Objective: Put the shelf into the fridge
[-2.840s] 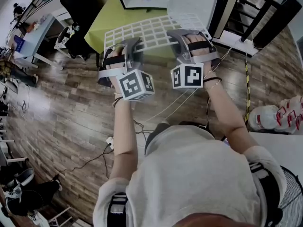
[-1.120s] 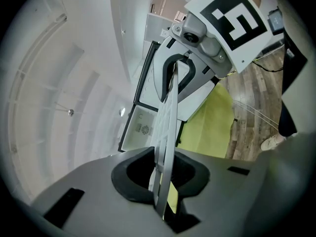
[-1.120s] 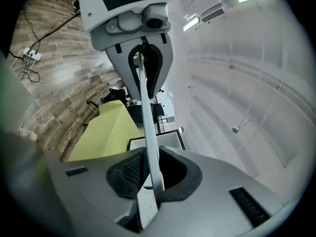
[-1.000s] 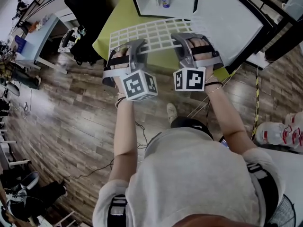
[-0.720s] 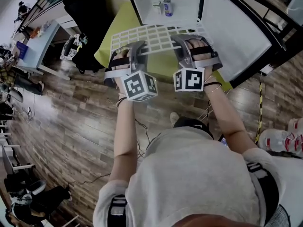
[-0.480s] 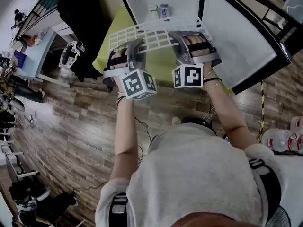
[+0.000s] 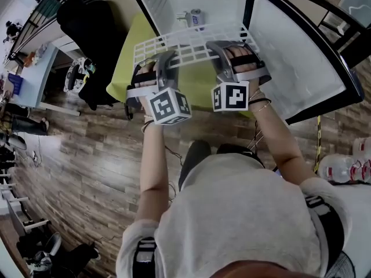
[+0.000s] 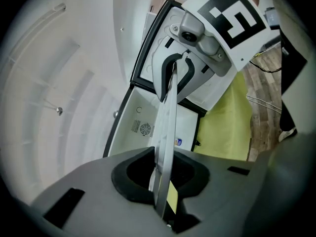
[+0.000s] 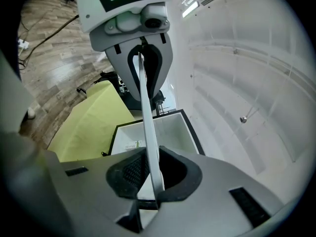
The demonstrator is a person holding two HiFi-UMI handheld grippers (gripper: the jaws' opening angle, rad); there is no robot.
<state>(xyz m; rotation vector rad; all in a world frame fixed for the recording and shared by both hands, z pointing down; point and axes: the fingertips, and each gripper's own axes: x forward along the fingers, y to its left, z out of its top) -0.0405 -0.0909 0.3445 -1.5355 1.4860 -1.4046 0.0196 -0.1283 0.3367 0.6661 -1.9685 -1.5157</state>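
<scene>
Off to the left of the left gripper's jaws, a black garment hangs over a desk edge above a plank-patterned wooden floor. There is open space on that side. Below the jaws, a yellow-green cover falls in a smooth sheet.

The left gripper is clamped on the near edge of the shelf. In its own view the left gripper has dark, curved pads pinching the thin white shelf, which is seen edge-on.

The shelf is a flat white wire grid of rectangular cells, held about level between the two grippers. It reaches ahead of both sets of jaws to the mouth of the fridge. Whether its far edge has crossed the front lip cannot be told. Beyond that edge, a small can stands on the smooth white floor of the fridge.

The right gripper grips the same near edge. In its own view the right gripper has its jaws closed on the shelf, and one pad is ribbed.

Just right of those jaws is the open fridge door. It has a black frame and a pale, matt inner panel, and it stands close to the shelf's right far corner, so there is little room on that side.
</scene>
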